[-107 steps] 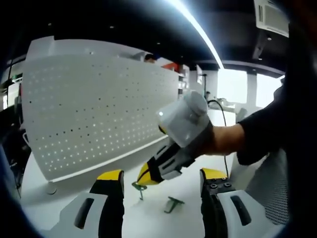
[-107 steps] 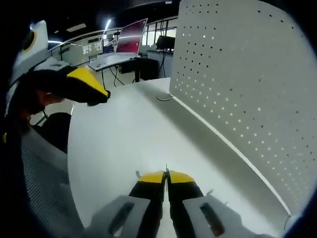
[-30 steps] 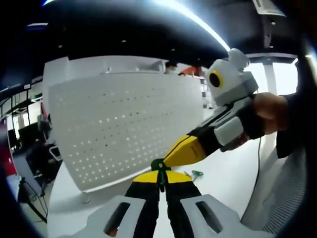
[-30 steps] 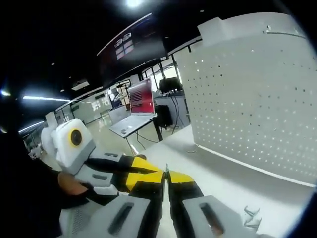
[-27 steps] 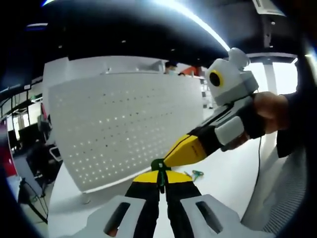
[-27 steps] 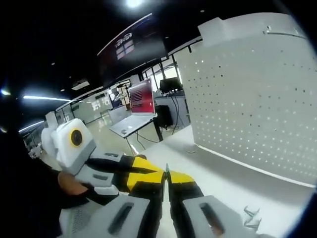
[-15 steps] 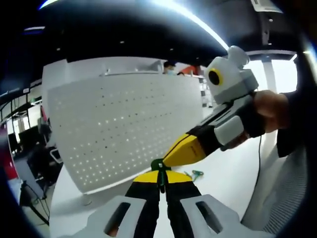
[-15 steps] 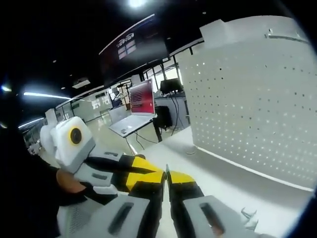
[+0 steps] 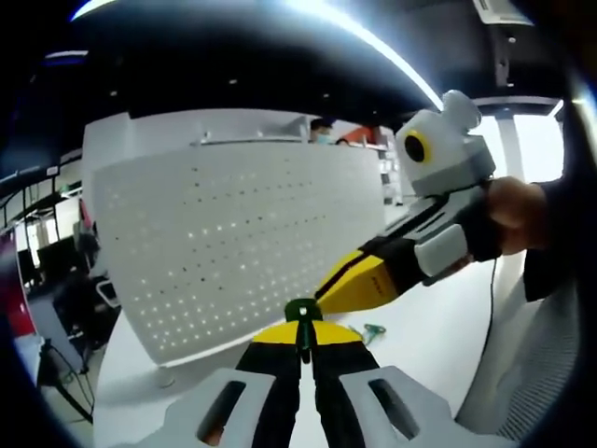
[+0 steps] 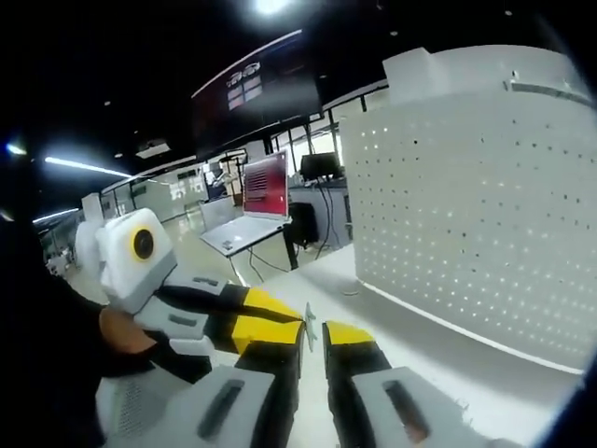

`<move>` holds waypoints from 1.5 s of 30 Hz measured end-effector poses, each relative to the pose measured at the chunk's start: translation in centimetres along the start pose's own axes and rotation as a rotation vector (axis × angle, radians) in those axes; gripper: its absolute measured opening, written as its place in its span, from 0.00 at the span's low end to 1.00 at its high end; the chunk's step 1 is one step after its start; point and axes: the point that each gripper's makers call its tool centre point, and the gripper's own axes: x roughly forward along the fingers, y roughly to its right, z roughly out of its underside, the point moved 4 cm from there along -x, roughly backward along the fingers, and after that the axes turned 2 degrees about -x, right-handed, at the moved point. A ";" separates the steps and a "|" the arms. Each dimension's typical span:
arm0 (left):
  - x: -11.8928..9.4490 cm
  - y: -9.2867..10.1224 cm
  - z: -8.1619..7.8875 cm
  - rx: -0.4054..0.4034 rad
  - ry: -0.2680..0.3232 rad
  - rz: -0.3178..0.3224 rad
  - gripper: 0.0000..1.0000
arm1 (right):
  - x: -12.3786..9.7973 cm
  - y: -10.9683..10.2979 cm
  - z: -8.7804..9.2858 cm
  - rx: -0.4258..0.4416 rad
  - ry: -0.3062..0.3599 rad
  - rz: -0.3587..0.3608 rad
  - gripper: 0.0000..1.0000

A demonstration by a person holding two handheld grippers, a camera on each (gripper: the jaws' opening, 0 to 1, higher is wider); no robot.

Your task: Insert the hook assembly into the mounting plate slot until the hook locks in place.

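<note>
The left tool (image 9: 303, 331) is pressed together on a small green hook (image 9: 300, 314), whose top pokes up between its yellow tips. The right tool (image 10: 312, 336) stands slightly spread in its own view; a thin pale sliver rises in the gap, but whether that is a part it grips or only something seen past it is hard to tell at this size. The two tools meet tip to tip in the air, well in front of the white perforated mounting plate (image 9: 233, 243), which stands upright on the white table (image 9: 424, 331). A second green piece (image 9: 371, 329) lies on the table just behind the tools.

The step in hand looks like a handover or a re-grip of the hook before it goes to the plate. To do it well, the left tool should keep its pinch firm until the other has a sure hold. The hook's tabs should then be turned to face the plate, lined up squarely with a slot, and pushed straight in, not at a slant, until they seat.
</note>
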 end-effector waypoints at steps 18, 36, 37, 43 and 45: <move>0.1 -0.6 -0.5 0.001 0.006 -0.038 0.03 | -1.8 1.0 0.5 -0.068 0.034 0.050 0.24; 1.6 -3.1 -4.4 0.013 0.066 -0.099 0.03 | -3.9 1.8 1.0 -0.120 0.103 0.134 0.44; 1.8 -3.4 -4.8 0.011 0.072 -0.102 0.03 | -3.9 1.9 1.1 -0.120 0.104 0.139 0.45; 2.8 -5.2 -6.5 0.015 0.088 -0.134 0.03 | -4.8 2.7 1.9 -0.100 0.110 0.181 0.46; 3.2 -5.8 -7.0 0.017 0.090 -0.145 0.03 | -5.0 3.0 2.2 -0.094 0.116 0.196 0.46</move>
